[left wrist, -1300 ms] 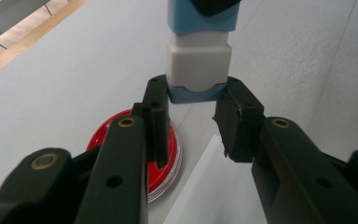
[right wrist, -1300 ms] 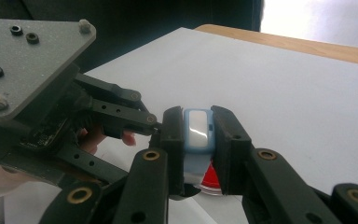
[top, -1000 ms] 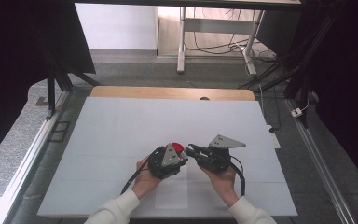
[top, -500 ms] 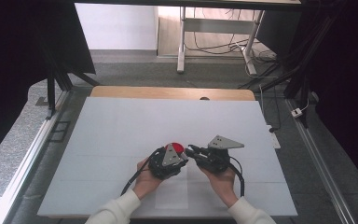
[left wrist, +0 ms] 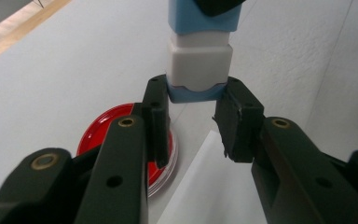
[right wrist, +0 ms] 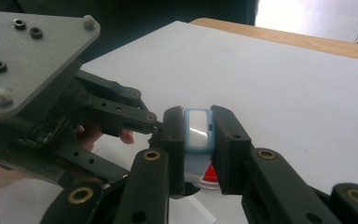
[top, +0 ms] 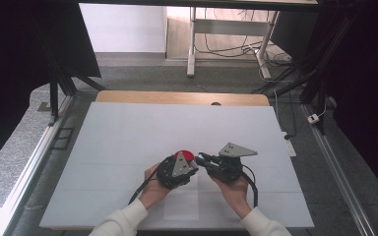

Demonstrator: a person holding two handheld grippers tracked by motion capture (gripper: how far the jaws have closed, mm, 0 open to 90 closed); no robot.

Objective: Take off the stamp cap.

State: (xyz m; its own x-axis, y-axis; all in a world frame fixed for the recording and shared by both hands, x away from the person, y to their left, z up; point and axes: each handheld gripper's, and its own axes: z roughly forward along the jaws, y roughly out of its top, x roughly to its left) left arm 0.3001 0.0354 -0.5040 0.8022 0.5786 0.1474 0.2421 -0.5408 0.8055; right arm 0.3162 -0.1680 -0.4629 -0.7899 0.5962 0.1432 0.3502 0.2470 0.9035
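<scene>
Nothing is seen shifted since before: a blocky blue-and-white plastic piece (left wrist: 199, 60) is being pinched by both left tongs (left wrist: 193, 119) and right tongs (right wrist: 199, 140), above a glossy red disc (left wrist: 103, 128).

Bright, even light on the table (top: 128, 128) — dark surroundings, close views slightly soft.
</scene>
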